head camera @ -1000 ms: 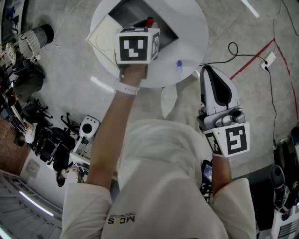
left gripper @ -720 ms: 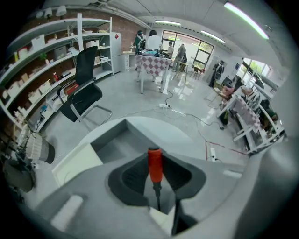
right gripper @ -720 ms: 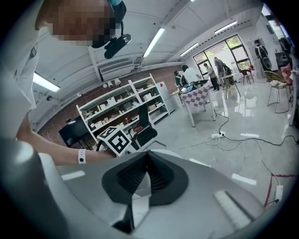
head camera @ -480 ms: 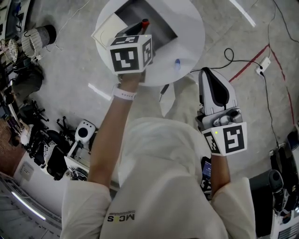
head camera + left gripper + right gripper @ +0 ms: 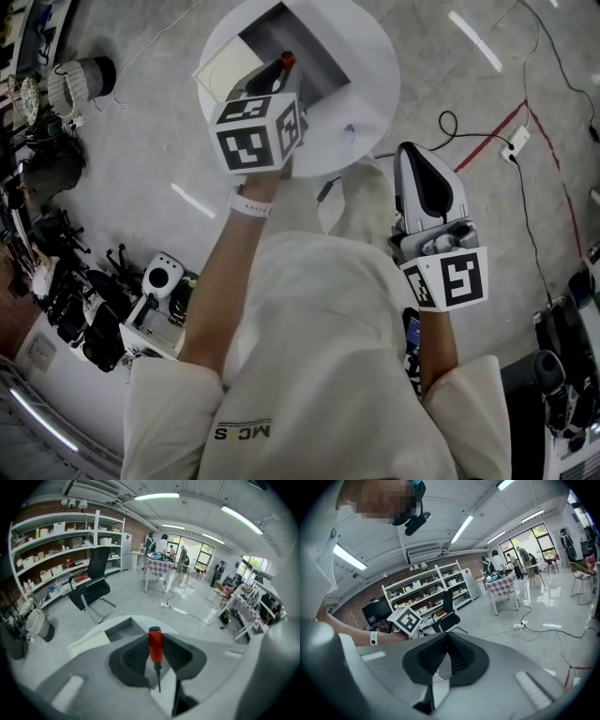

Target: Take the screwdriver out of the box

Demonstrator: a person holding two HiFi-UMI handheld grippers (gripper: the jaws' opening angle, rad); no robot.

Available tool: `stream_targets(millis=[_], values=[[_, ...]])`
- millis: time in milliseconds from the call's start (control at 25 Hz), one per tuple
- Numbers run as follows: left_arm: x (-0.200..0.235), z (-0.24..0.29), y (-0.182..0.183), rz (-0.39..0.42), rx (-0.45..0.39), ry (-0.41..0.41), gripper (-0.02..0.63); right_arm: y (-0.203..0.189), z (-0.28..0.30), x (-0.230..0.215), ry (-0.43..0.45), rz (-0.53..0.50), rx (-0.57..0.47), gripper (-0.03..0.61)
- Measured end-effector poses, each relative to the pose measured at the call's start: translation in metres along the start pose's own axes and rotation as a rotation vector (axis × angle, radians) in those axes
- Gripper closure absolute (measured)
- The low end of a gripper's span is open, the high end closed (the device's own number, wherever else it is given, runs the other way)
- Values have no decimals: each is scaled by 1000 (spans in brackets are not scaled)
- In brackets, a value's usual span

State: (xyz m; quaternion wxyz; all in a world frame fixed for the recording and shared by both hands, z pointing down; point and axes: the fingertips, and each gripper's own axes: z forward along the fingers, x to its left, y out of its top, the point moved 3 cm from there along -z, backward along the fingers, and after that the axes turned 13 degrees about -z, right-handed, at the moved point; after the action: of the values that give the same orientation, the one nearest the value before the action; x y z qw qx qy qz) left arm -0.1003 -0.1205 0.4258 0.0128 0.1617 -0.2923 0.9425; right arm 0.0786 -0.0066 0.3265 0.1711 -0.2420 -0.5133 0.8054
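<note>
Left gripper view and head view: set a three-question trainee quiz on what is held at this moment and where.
1. True or false: the red-handled screwdriver is clear of the open grey box on the round white table.
2. Which gripper grips the screwdriver? A. left B. right C. neither
3. Fill in: the right gripper, beside the table rather than over it, has its jaws ___ with nothing between them.

Key: 1 true. 2 A, the left gripper, clamped on the handle. 3 shut.
</note>
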Motion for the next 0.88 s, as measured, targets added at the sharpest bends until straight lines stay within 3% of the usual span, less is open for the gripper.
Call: stream_targets(millis=[880], values=[[-28, -149, 29, -81, -209, -53, 526, 74, -43, 37, 63, -158, -82, 580]])
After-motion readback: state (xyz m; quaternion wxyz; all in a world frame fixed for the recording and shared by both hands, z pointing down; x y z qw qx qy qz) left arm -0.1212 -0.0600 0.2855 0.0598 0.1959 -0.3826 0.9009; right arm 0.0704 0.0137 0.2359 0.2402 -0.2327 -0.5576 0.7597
